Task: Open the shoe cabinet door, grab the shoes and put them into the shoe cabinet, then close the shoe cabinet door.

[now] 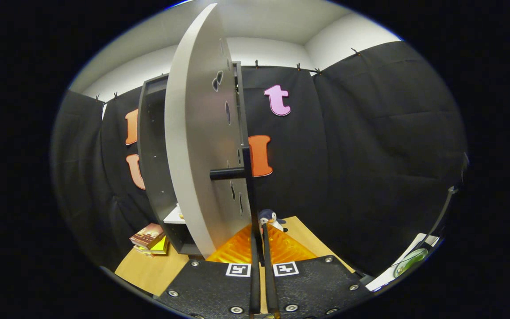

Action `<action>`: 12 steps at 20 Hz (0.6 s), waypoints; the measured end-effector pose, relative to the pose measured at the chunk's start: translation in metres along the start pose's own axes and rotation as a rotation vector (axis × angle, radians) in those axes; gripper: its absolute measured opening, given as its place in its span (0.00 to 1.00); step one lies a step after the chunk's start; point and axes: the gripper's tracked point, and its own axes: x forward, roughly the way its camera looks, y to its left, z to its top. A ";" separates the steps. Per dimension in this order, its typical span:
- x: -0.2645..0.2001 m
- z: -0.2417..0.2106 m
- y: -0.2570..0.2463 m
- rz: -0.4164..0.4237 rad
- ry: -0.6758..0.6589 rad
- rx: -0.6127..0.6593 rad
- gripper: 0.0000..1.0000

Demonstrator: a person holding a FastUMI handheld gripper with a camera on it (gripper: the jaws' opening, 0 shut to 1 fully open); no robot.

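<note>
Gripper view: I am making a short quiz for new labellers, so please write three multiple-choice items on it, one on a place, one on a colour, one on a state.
1. Where does the toy penguin stand?
A. beyond the fingertips, on the tabletop
B. on top of the cabinet
C. on the stack of books

2. What colour is the ribbed sheet just ahead of the fingers?
A. blue
B. orange
C. white

3. How is the cabinet door?
A. shut flat
B. swung open
C. taken off, lying on the table

Key: 1 A, it sits past the gripper tips on the wood; 2 B, it glows orange; 3 B, its edge faces the camera, with the cabinet interior open behind it.
</note>
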 end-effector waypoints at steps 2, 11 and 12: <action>-0.001 -0.001 -0.002 0.008 -0.007 -0.001 0.04; -0.006 0.004 -0.025 -0.006 -0.026 0.048 0.06; -0.007 0.004 -0.028 -0.022 -0.029 0.062 0.06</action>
